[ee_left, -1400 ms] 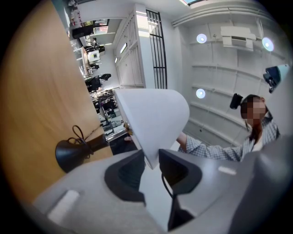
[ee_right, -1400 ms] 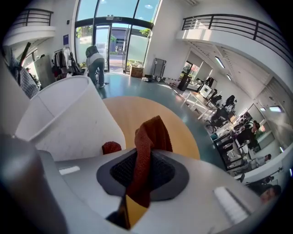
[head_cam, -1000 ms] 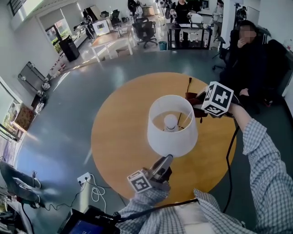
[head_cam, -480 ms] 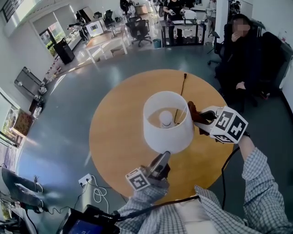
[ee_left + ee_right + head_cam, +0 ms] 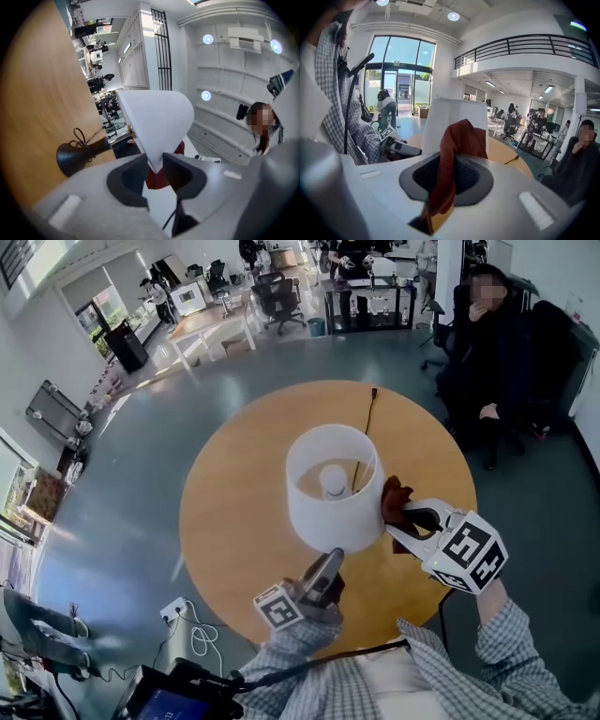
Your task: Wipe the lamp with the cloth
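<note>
While cloth sits beside shade, lamp stands upright.

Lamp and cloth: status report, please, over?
Left tool clamped on lampshade rim. Right tool gripping red cloth, at shade's right side. Cord trails off behind, nothing blocking.

Lamp: centre of table; cord trails to 12 o'clock.
Cloth: just beside lamp at 3 o'clock, in right gripper.
Left gripper: lamp's 6 o'clock, on its rim.
</note>
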A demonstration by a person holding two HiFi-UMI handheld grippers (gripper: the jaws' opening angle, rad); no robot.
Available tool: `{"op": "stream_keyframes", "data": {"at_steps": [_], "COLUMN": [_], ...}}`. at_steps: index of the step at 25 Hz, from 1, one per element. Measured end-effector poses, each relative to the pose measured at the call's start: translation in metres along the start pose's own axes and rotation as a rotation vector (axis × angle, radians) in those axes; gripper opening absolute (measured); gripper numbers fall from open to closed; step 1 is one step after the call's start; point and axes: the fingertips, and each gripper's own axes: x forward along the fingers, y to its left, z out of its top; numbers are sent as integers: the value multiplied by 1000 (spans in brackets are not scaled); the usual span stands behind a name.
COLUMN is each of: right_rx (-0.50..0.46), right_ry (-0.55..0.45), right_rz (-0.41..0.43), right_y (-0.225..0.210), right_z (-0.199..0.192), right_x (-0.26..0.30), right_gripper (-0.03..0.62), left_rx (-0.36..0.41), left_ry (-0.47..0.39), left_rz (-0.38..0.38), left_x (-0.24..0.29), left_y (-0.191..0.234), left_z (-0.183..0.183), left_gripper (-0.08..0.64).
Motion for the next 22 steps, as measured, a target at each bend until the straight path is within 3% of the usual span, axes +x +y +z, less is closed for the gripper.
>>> {"op": "stream_keyframes", "data": {"at_steps": [4,12,18,22], "right_rx": [44,96,97,91], "right_ry": [-38,-70,-76,-71], "right_rz": [-1,-12,-2,8], "right_y": [26,23,24,24], "right_z": [1,-5,-5,-5], "right_x": [5,6,10,8], "right_gripper": [63,63,63,63], "left_rx": [25,205,449,765], "left_ry": [30,122,214,368], "left_rz": [9,116,205,201], "left_x": [-2,-20,-44,-42], "left_y": [-3,2,-3,-23], "left_z": [3,13,44,68], "left_gripper": [105,121,120,121]}}
